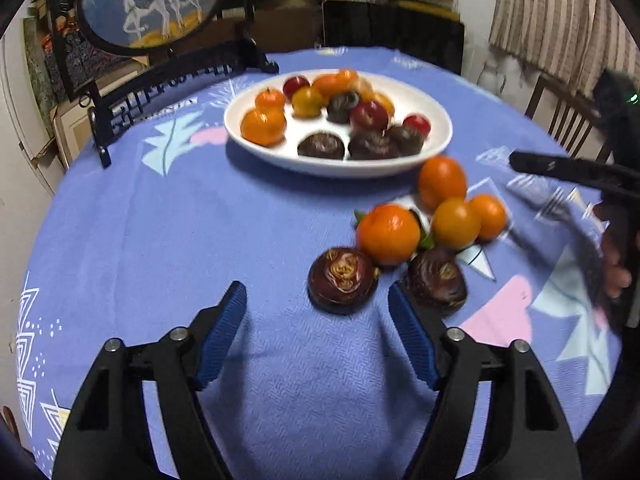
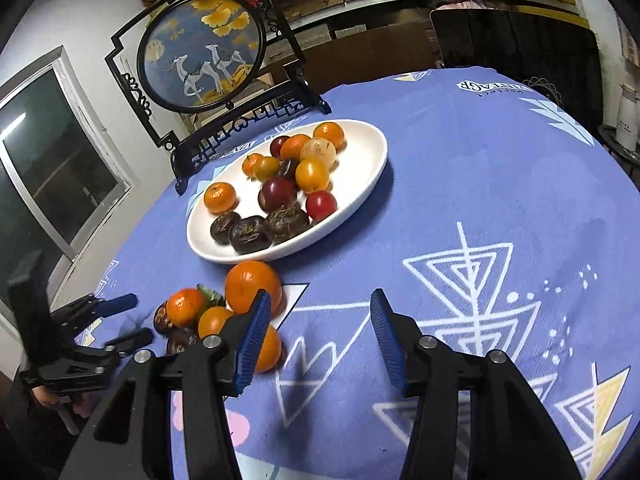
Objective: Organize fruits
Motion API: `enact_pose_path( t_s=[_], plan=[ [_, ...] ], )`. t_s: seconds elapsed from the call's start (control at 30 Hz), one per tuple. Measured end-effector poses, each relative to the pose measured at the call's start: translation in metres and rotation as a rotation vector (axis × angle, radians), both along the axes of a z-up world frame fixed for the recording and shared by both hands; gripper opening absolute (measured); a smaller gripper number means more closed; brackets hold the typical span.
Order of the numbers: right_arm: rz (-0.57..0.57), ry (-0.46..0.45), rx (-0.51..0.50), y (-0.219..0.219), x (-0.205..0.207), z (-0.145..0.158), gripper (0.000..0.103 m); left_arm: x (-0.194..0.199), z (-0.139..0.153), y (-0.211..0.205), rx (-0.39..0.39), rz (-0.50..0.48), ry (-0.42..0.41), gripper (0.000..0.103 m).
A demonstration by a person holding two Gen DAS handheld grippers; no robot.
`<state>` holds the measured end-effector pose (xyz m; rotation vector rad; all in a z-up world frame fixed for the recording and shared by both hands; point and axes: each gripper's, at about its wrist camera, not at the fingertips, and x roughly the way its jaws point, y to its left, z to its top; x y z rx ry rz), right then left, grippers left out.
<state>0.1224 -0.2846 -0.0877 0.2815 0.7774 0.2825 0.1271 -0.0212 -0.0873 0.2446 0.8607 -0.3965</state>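
The table (image 1: 160, 240) carries a white plate (image 1: 436, 136) of fruit. Beside it lie loose oranges (image 1: 388, 234) and dark fruits (image 1: 342, 280). Left hand-held gripper (image 1: 316, 300) and right hand-held gripper (image 2: 320, 320) both gape, holding nothing.

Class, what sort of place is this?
Probably a home dining room also used for storage: a round table under a blue tablecloth, a white fruit plate, a decorative deer screen.
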Motion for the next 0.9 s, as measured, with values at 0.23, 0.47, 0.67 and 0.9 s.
enact_pose_path(
  t_s=[0.23, 0.47, 0.67, 0.9],
  plan=[
    [0.063, 0.011, -0.037, 0.014, -0.009, 0.000, 0.052, 0.017, -0.009, -0.011, -0.027, -0.017, 0.060, 0.040],
    [0.172, 0.039, -0.109, 0.045, -0.011, -0.004, 0.052, 0.005, 0.020, 0.032, -0.275, 0.056, -0.041, 0.040],
    [0.208, 0.116, -0.042, 0.055, 0.006, -0.021, 0.036, 0.005, 0.021, 0.038, -0.290, 0.069, -0.031, 0.040],
    [0.184, 0.076, 0.005, 0.042, -0.007, -0.012, 0.035, 0.008, 0.020, 0.038, -0.302, 0.080, -0.033, 0.040]
  ],
)
